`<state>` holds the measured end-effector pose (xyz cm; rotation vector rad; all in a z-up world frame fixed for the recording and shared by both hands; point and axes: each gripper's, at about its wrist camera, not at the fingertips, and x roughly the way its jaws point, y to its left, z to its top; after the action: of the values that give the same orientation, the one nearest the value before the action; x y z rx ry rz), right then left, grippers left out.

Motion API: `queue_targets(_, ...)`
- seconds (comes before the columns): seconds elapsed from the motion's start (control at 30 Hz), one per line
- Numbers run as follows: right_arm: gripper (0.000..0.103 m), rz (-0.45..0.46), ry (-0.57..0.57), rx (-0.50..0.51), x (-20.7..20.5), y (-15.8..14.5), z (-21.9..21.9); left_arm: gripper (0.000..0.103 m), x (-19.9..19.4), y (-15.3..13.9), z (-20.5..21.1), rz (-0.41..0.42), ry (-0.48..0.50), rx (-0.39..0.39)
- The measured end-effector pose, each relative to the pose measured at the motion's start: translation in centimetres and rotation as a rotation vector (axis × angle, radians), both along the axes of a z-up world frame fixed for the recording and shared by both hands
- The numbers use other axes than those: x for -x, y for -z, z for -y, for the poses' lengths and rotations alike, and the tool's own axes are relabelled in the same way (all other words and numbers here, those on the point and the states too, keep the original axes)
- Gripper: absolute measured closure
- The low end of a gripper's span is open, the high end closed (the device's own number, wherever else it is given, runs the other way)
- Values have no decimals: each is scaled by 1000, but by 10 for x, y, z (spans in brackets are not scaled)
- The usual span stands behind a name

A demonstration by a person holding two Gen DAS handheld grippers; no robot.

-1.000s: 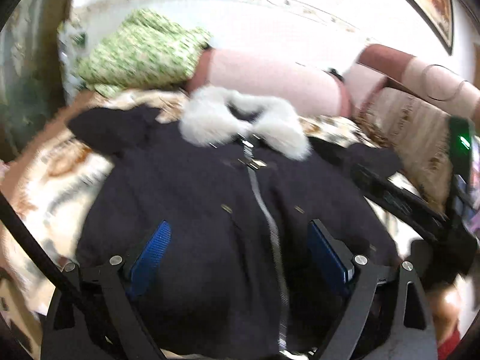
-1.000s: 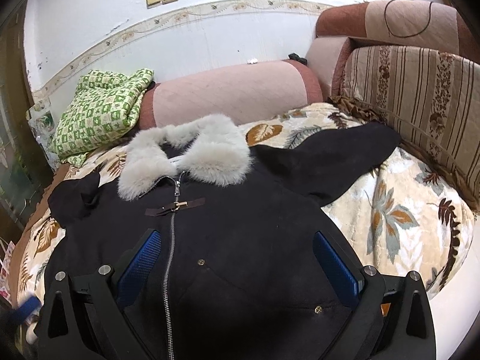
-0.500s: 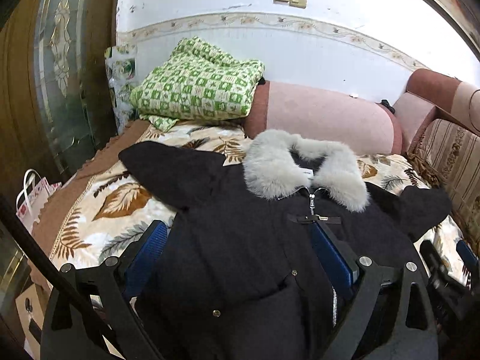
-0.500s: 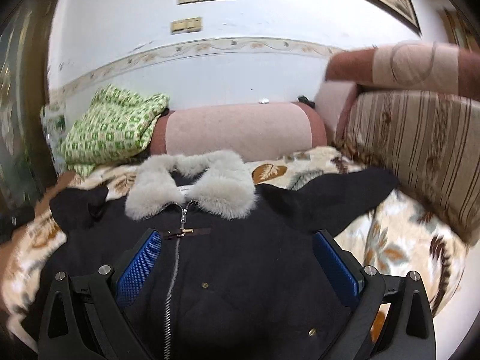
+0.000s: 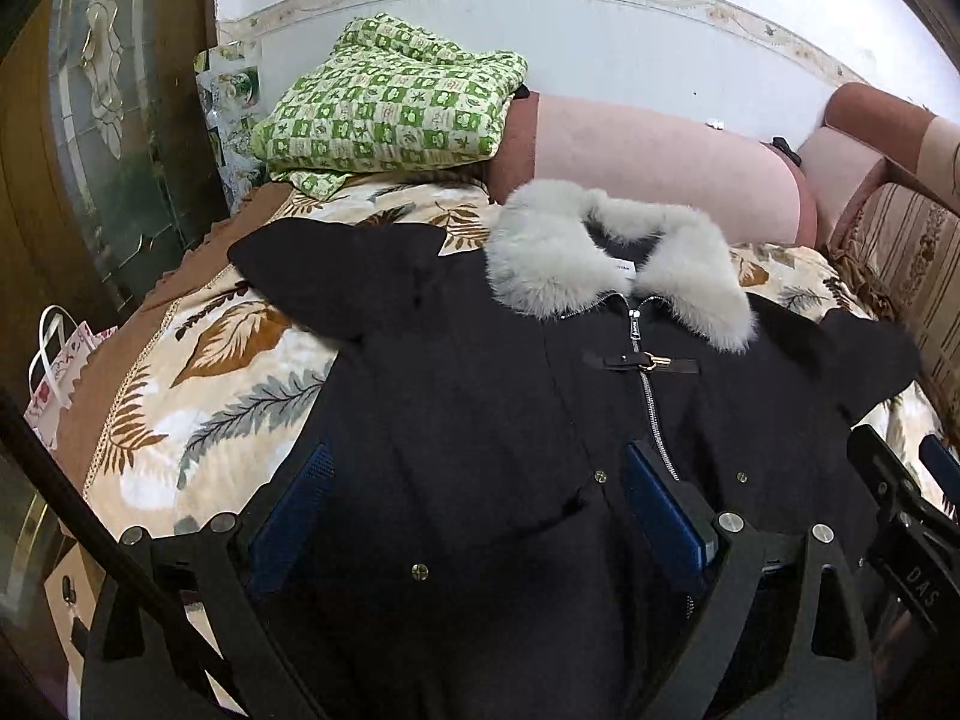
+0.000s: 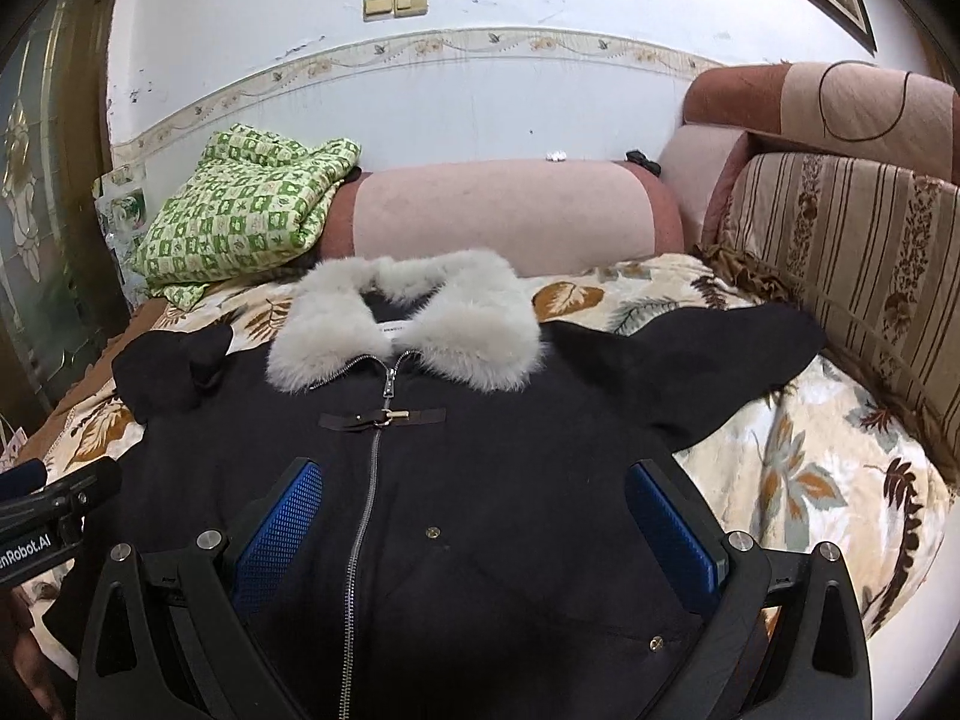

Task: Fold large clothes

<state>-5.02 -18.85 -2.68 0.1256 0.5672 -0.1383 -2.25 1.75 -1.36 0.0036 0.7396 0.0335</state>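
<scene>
Currently, tools: left tool [image 5: 474, 504] and right tool [image 6: 474, 510] are held spread, nothing gripped.
Risk: coat [image 6: 480, 450] may be bunched; bulky fur collar [image 6: 408, 324] resists a flat fold.

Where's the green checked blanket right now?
The green checked blanket sits bunched at the far left of both views, on the pink bolster's left end, beyond the black coat's fur collar.
</scene>
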Motion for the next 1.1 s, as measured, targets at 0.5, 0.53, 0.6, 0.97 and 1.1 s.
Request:
queue_targets(0.5,1,-21,-3,3,-1,4,-2,8,0,11,12,-22,23,-68)
queue_targets(0.53,1,-22,-3,3,-2,4,-2,8,-1,12,13,-25,25,-69)
queue_targets(0.6,1,-25,-3,5,-2,5,-2,8,0,13,12,-30,25,-66)
queue_targets(0.97,1,-46,2,-4,-5,10,0,8,-4,20,14,-59,27,-60)
queue_targets(1.1,1,-54,2,-7,-6,12,1,8,-5,23,14,-70,27,-56)
